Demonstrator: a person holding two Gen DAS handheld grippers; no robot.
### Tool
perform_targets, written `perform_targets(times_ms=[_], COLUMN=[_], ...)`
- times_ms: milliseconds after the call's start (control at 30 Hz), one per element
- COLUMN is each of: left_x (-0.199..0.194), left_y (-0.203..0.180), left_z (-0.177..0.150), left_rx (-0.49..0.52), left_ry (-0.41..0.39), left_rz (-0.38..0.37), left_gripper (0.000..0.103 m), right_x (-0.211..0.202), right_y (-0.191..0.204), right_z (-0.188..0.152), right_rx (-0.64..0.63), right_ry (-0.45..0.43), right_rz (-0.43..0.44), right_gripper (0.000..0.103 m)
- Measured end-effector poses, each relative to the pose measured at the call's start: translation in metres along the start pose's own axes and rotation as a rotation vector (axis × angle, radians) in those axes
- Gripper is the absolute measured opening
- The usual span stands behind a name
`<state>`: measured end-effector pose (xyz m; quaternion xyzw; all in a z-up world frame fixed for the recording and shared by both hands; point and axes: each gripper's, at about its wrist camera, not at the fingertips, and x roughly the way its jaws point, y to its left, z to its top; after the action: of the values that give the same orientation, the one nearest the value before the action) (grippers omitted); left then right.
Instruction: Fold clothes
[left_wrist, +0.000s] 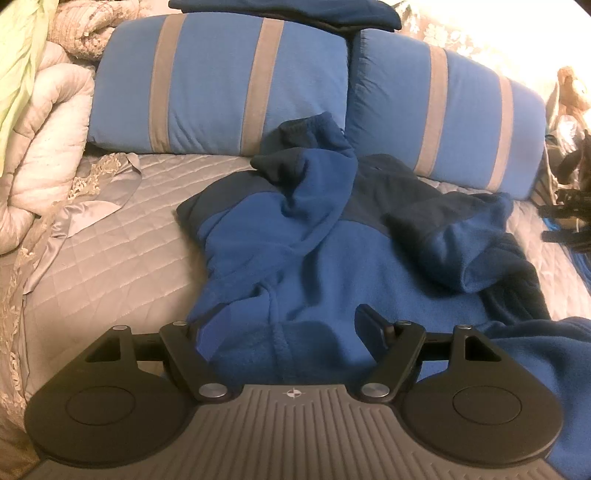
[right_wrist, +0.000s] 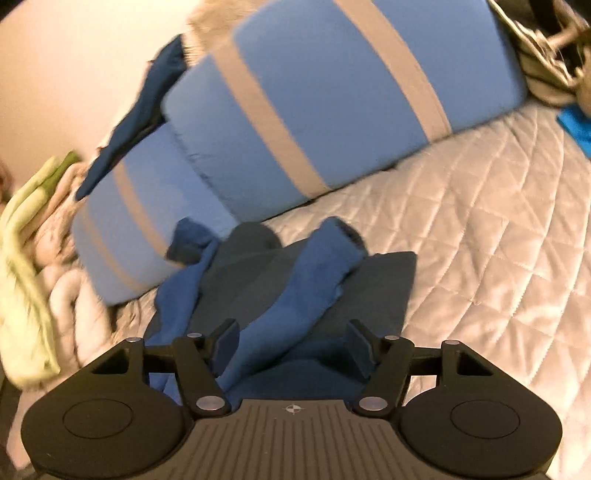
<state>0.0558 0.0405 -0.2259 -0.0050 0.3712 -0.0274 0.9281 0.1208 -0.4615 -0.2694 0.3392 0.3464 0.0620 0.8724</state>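
My left gripper stands spread wide over the blue fleece jacket. Its left finger is buried behind a fold at the jacket's near hem, so I see only the right pad; whether the hidden pad presses the cloth I cannot tell, though the gap between the two is wide and the fleece bunches up into it.

My right gripper is spread as well — both pads stand clear of the cloth, with one sleeve of the jacket running up between them, touching neither that I can see. This view is smeared with motion blur, so fine edges are unsure.

The jacket lies face-down and rumpled on the quilted grey bedspread, its collar end toward the pillows. Its body is bright blue, its shoulders a darker navy. Both sleeves are thrown across the back: the one on the left side bends up to touch the pillows, the other curls over the jacket's right shoulder.

Beyond the jacket, two blue pillows with grey stripes lean side by side. A dark blue garment rests on top of them. Left of the jacket, a bunched cream comforter is heaped at the edge of the bedspread.
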Motion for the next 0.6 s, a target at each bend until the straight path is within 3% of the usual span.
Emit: perform_targets(times_ms=[267, 400, 433, 500, 567, 600], left_x=[-0.001, -0.002, -0.002, -0.003, -0.003, -0.003], left_y=[-0.001, -0.004, -0.005, -0.005, -0.004, -0.003], left_z=[0.000, -0.001, -0.001, -0.001, -0.001, -0.001], left_rx=[0.003, 0.011, 0.012, 0.012, 0.010, 0.008], left_ry=[-0.011, -0.015, -0.015, -0.014, -0.016, -0.015], left_rz=[0.007, 0.020, 0.020, 0.021, 0.017, 0.015], left_gripper=[0.074, 0.074, 0.074, 0.074, 0.074, 0.074], right_x=[0.059, 0.082, 0.085, 0.086, 0.083, 0.079], right_y=[-0.043, -0.042, -0.039, -0.032, -0.025, -0.021], right_z=[0.011, 0.015, 0.016, 0.021, 0.027, 0.030], right_rx=[0.163, 0.170, 0.159, 0.132, 0.108, 0.099], right_ry=[-0.027, -0.020, -0.024, -0.041, -0.063, -0.077], right_rz=[-0.039, -0.067, -0.075, -0.086, -0.091, -0.085], right_gripper=[0.063, 0.063, 0.060, 0.044, 0.021, 0.017])
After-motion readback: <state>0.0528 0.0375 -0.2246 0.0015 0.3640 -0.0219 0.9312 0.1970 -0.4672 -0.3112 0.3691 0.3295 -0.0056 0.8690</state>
